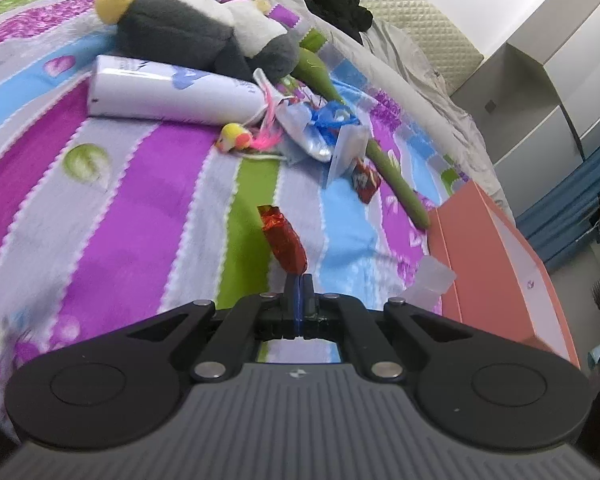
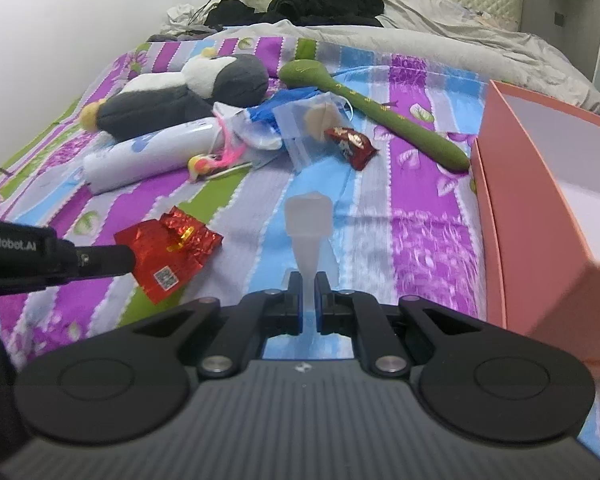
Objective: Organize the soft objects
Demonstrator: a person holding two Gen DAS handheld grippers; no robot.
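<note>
My left gripper is shut on a red foil packet, which it holds above the striped bedspread. From the right wrist view the same left gripper comes in from the left with the red foil packet in its tips. My right gripper is shut on a translucent white soft piece that sticks up from its jaws. That white piece also shows at the right of the left wrist view. A salmon-pink open box stands to the right.
Farther up the striped bedspread lie a grey and white plush penguin, a white tube, a long green plush, a dark red wrapper, a clear bag and a small yellow-pink toy. Black clothes sit near the headboard.
</note>
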